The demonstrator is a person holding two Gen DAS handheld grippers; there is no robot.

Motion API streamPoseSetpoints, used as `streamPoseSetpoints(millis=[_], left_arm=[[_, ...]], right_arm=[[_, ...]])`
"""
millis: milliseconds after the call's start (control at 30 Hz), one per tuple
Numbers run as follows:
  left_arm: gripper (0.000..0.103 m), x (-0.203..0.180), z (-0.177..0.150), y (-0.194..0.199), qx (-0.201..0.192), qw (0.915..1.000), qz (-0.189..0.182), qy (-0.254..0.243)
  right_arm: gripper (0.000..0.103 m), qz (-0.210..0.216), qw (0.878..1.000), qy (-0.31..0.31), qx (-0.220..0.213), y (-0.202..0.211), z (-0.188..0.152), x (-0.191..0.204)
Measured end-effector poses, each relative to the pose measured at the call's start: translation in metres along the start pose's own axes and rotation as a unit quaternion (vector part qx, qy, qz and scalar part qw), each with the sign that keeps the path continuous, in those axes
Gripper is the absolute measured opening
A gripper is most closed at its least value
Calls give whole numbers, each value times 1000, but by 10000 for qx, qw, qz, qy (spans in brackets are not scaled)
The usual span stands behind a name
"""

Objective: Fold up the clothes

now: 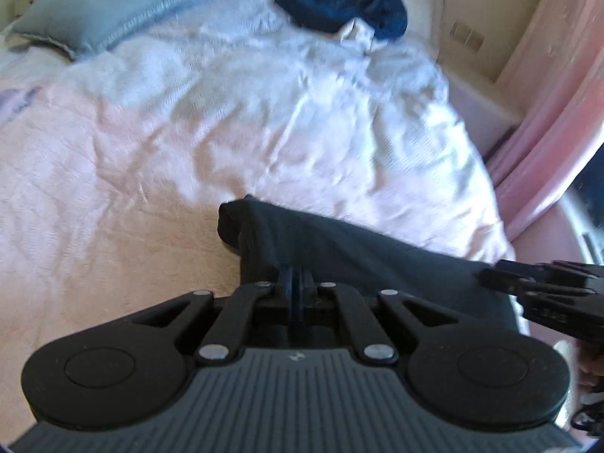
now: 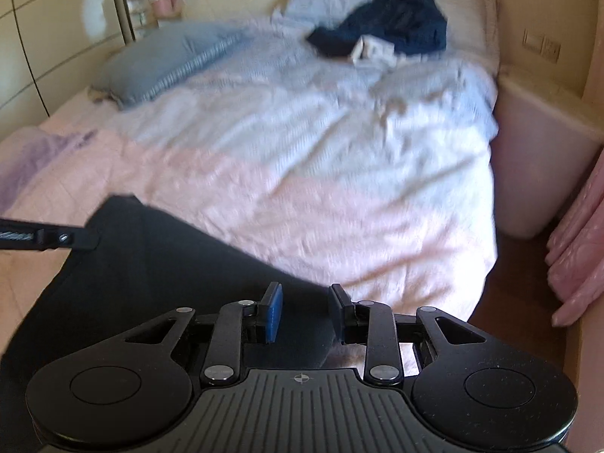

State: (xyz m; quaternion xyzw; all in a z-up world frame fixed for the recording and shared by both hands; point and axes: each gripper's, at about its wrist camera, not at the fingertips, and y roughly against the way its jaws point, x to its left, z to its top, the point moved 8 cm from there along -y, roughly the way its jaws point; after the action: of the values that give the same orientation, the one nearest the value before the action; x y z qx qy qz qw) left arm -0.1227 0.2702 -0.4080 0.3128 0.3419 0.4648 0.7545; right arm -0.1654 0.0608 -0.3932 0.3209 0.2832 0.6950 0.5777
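**A:** How many pieces were on the bed (image 2: 339,196)?

**B:** Two dark garments. One black garment (image 1: 339,260), smooth and limp, lay at the bed's near edge; one navy garment (image 2: 396,22), crumpled into a heap, sat at the far edge by the headboard. A single grey-blue pillow (image 2: 166,64), ribbed along one seam, rested toward the far left corner. The bedspread was pale pink and wrinkled, with a white quilted cover over its far half.

**A:** And the two tongs?

**B:** The left gripper (image 1: 297,277) was pressed together, pinching a fold of the black garment near its left corner. The right gripper (image 2: 305,311) stood spread, blue pad showing, with the garment's right end lying between and beneath its jaws; whether the pads touched the cloth could not be told through the blur.
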Motion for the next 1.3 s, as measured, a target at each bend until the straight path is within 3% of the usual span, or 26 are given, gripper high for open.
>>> streamPoseSetpoints(millis=[167,333,500,567,667,767,967,1033,1100,1300], left_arm=[[3,7,0,-3,30,9999,-22,106],[2,4,-6,55,-98,9992,-64,395],[2,-2,-51,100,160,9966,-96,805],[2,-3,-78,94,432,9940,58,1004],[2,2,-94,85,543,9863,325,1522],[2,1,-80,98,523,9800,626,1815],[3,-18,-67,157,783,9638,1345,2166],[10,-29,-68,180,871,9577,1532,2273],[24,-41,-72,201,937,9517,1648,2413],[27,-68,-78,247,900,9380,1948,2723]], right_arm=[[31,64,9995,-281,143,-4,2,-11],[32,353,9970,-687,106,41,-2,-15],[32,711,9961,-396,326,80,-30,10],[32,681,9951,-166,693,73,-47,21],[32,615,9934,-92,961,60,-59,28],[32,653,9909,-202,1158,67,-48,28],[33,1003,9782,152,1815,107,-43,40],[33,1129,9724,258,2025,123,-42,46],[43,1136,9700,353,2121,137,-36,51],[55,1334,9626,596,2283,168,-8,63]])
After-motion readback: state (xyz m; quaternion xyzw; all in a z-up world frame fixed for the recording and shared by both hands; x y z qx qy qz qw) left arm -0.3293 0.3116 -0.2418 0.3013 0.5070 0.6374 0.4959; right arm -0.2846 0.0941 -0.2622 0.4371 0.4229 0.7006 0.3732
